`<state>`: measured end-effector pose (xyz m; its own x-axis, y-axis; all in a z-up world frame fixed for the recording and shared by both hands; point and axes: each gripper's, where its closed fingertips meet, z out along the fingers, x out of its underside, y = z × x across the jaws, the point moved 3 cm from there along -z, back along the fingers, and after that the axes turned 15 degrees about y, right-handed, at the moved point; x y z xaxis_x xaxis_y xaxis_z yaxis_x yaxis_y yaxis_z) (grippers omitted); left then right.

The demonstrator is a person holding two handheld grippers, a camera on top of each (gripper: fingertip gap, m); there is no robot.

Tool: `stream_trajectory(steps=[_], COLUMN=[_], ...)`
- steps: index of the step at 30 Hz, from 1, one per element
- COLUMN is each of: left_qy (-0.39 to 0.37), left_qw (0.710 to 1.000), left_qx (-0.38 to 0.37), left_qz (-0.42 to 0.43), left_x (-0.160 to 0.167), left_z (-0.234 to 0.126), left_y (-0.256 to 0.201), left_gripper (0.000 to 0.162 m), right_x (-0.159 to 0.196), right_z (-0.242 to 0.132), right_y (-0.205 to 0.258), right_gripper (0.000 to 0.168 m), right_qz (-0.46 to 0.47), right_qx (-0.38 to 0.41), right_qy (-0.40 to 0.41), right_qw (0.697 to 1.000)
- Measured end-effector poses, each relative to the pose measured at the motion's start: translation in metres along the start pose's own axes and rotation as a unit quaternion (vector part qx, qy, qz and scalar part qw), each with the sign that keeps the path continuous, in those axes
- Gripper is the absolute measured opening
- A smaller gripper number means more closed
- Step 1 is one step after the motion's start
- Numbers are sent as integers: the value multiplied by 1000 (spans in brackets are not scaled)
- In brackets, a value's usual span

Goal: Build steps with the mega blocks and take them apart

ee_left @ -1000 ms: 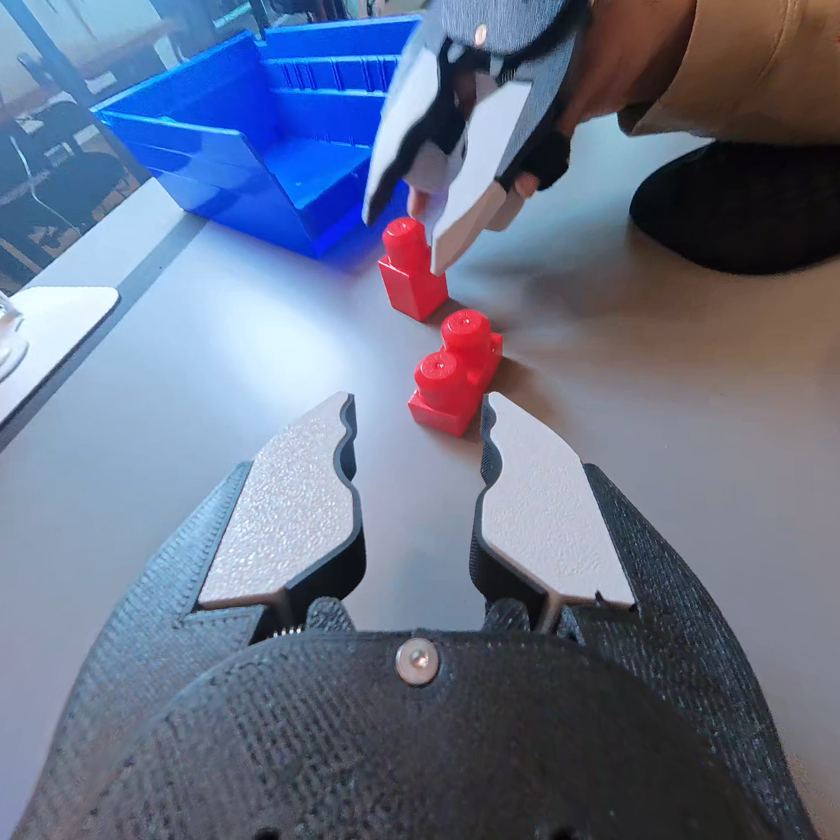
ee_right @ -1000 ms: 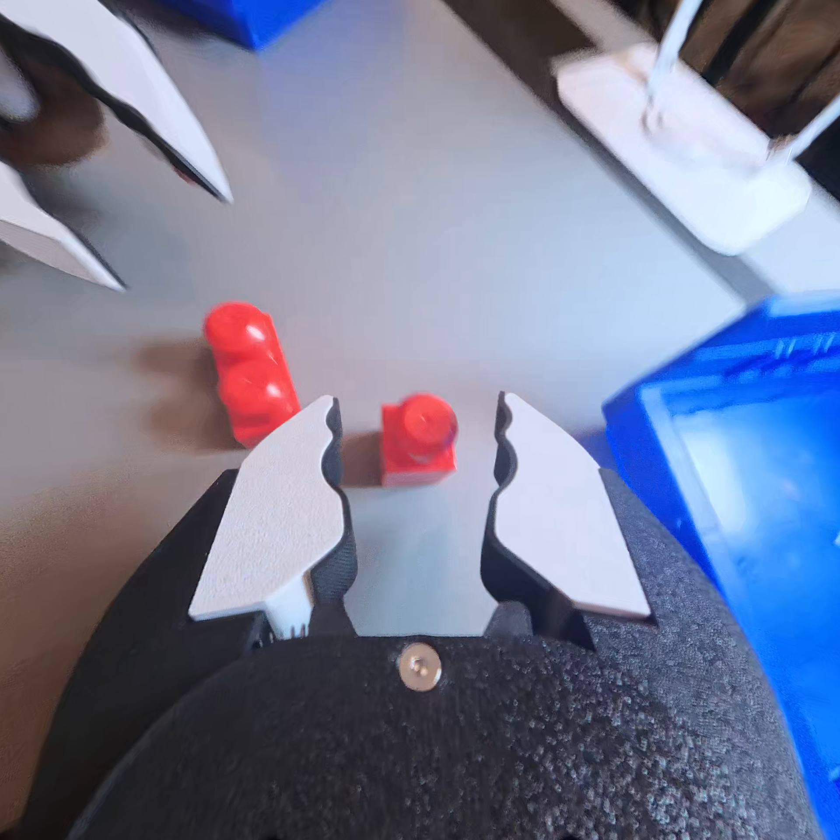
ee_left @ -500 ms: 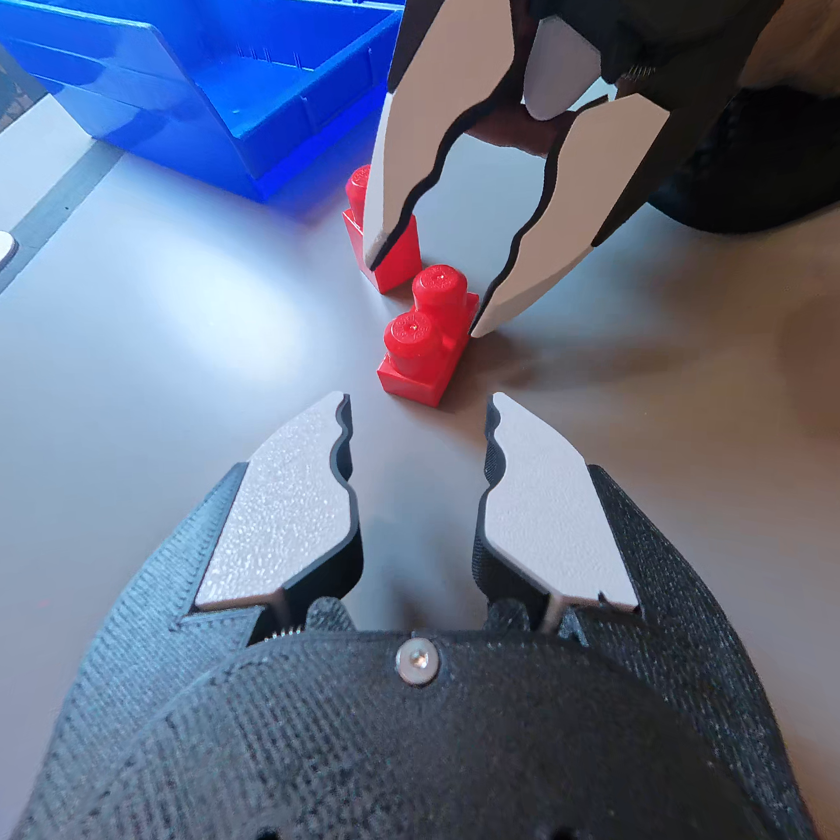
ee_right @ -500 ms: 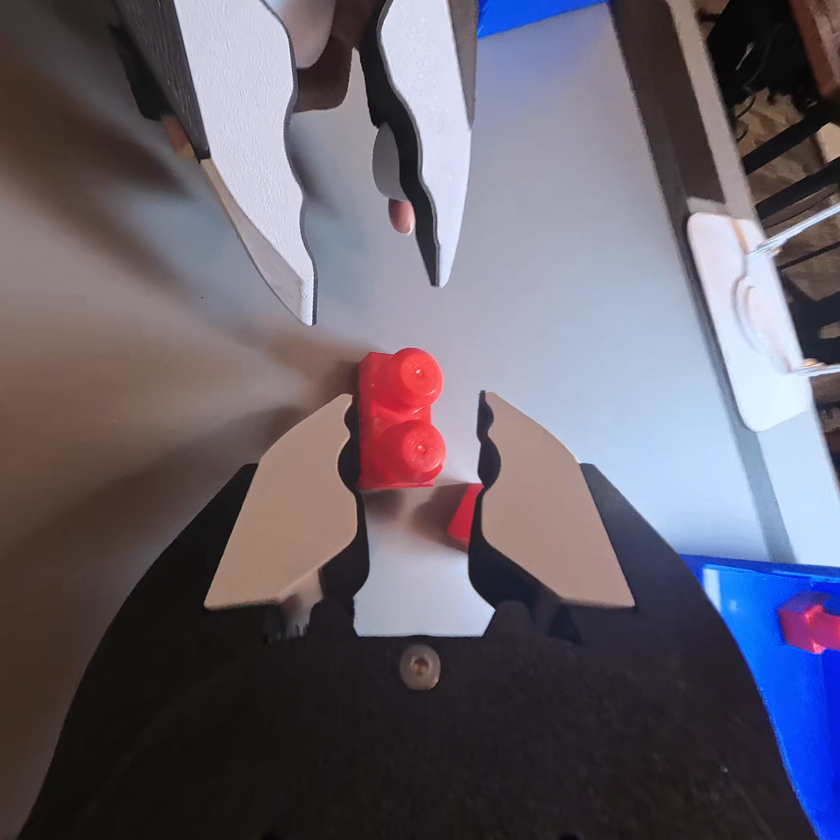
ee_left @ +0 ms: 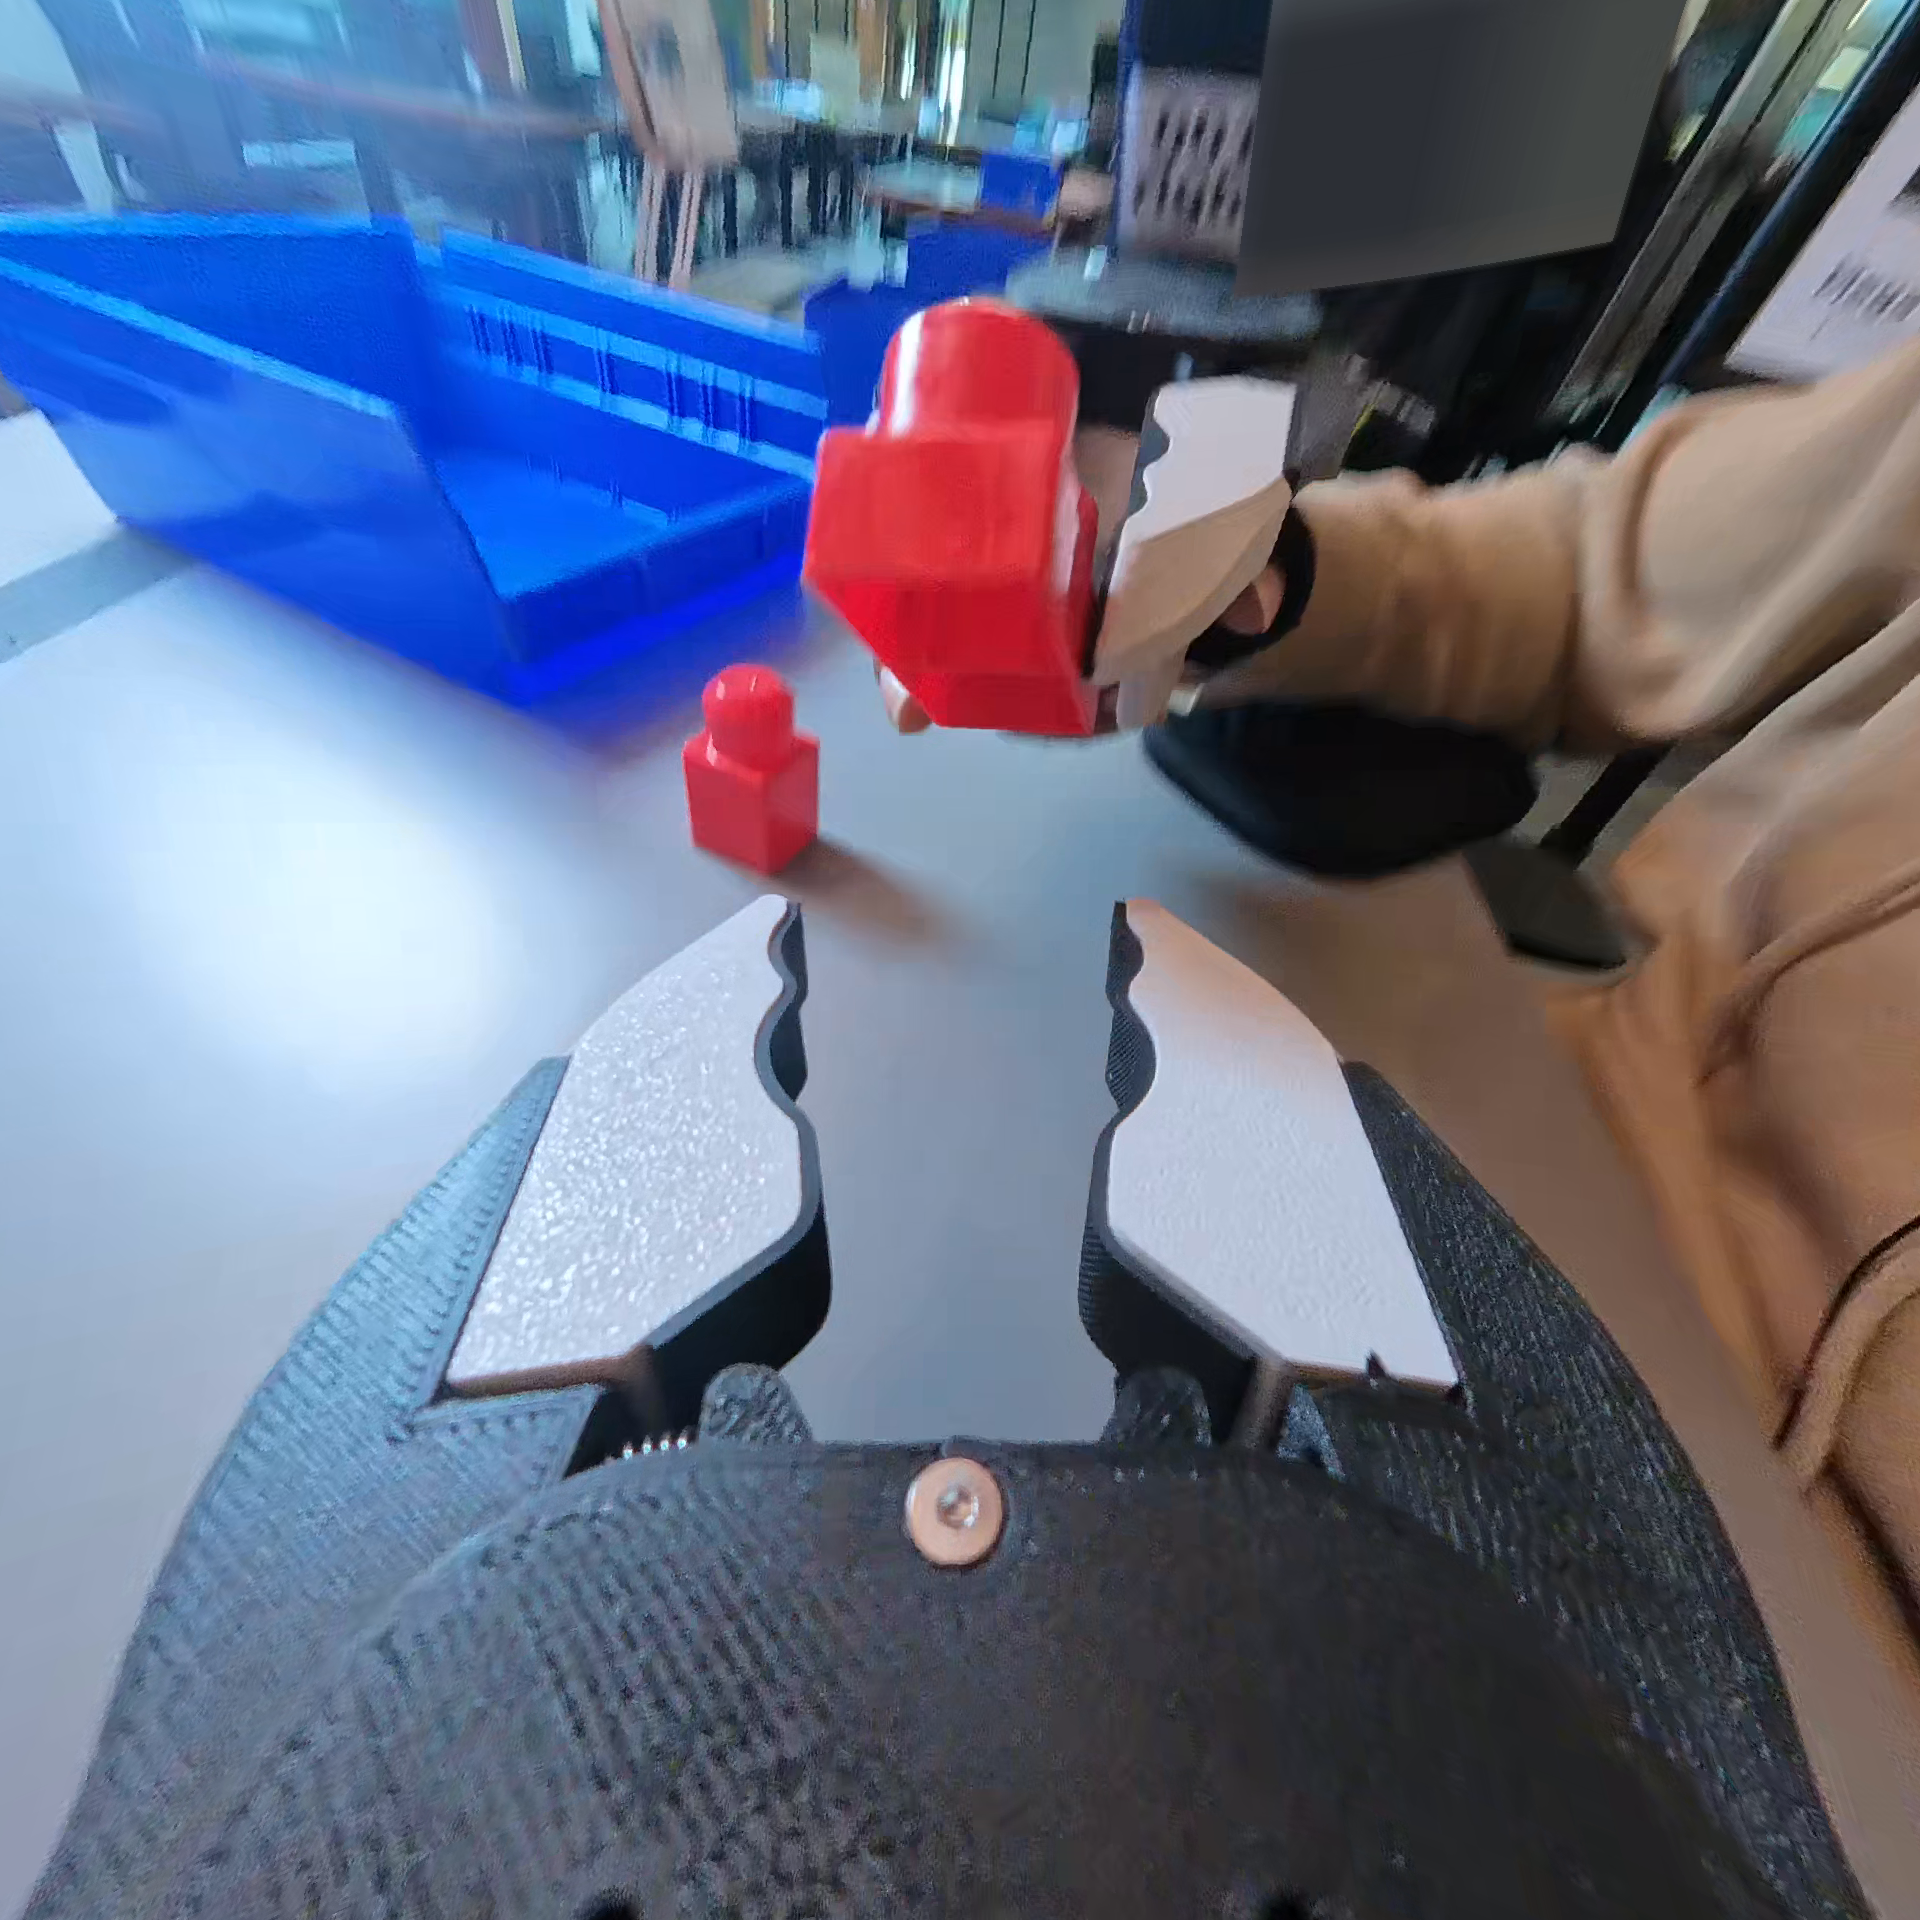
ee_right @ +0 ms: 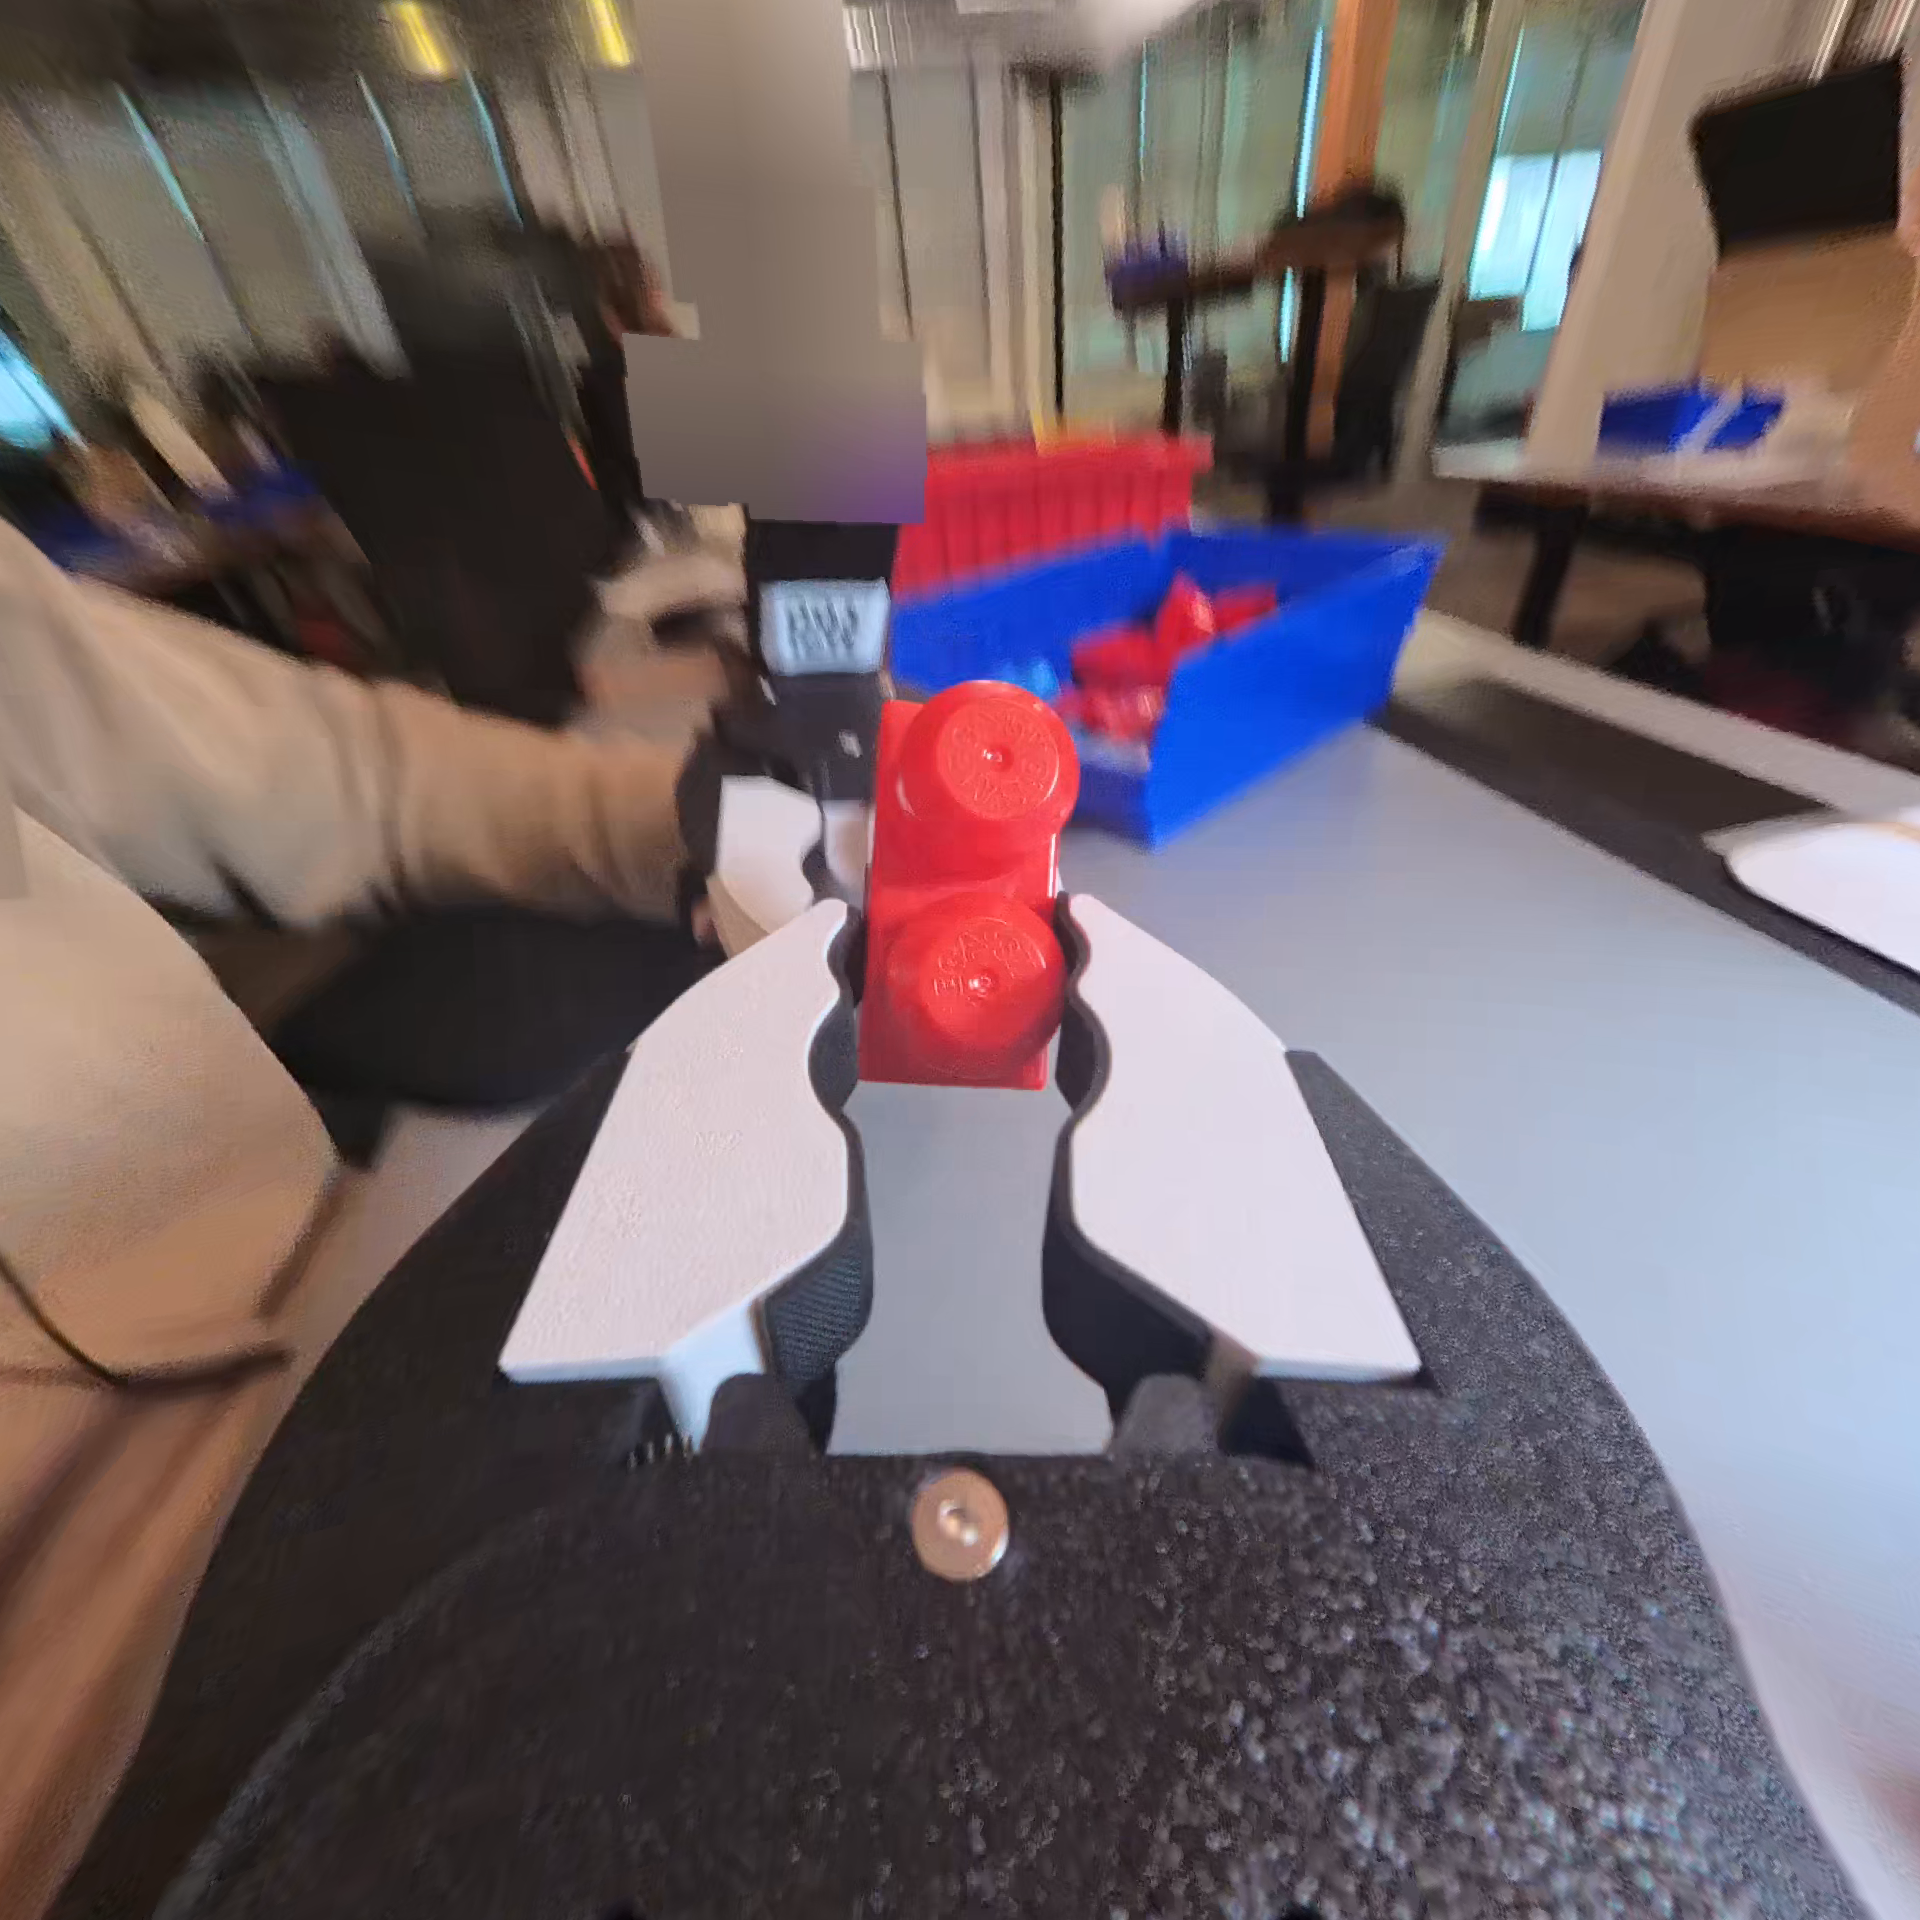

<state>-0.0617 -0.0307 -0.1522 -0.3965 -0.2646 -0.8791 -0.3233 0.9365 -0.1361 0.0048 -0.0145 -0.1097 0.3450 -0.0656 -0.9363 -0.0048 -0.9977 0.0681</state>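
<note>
Here the right tongs (ee_right: 961, 997) pinch a red two-stud block (ee_right: 961, 914) by its sides, holding it in the air above the grey table (ee_right: 1455, 1039), studs facing the right wrist camera. The left tongs (ee_left: 956, 914) are spread with nothing between them, low over the table. Just ahead of them a red one-stud block (ee_left: 750, 784) stands upright on the table, near a blue bin (ee_left: 312, 447). In the right wrist view, more red pieces lie in the bin.
</note>
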Motion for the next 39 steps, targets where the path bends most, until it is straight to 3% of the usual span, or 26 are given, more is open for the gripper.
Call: stream_trajectory(steps=[3, 7, 13, 26, 28, 32, 35, 39], left_qy=[-90, -155, -174, -163, -148, -132, -82, -28], left_qw=[995, 986, 983, 985, 988, 991, 996, 997], left_qx=[31, 58, 51, 54, 49, 30, -13, -43], left_qz=[-6, -3, 6, -21, -13, 12, 45, 57], left_x=[-27, -48, -52, -46, -45, -44, -30, -14], left_z=[-13, -28, -32, -31, -31, -39, -36, -19], left_y=[-15, -32, -37, -28, -28, -23, -12, -4], left_gripper=[56, 53, 38, 34, 34, 34, 34, 34], right_x=[-16, -15, -10, -11, -9, -7, 4, 49], right_z=[-8, 3, 21, 14, 16, 5, -14, -36], right_y=[13, 29, 40, 31, 31, 19, -22, -76], right_gripper=[35, 35, 35, 35, 36, 65, 56, 65], right_qz=[24, 21, 4, 3, -2, -17, 0, 78], right_qx=[-53, -77, -66, -27, -29, -29, 70, 203], right_qy=[-105, -136, -122, -128, -107, -35, 50, 239], right_qw=[993, 987, 990, 991, 994, 999, 996, 946])
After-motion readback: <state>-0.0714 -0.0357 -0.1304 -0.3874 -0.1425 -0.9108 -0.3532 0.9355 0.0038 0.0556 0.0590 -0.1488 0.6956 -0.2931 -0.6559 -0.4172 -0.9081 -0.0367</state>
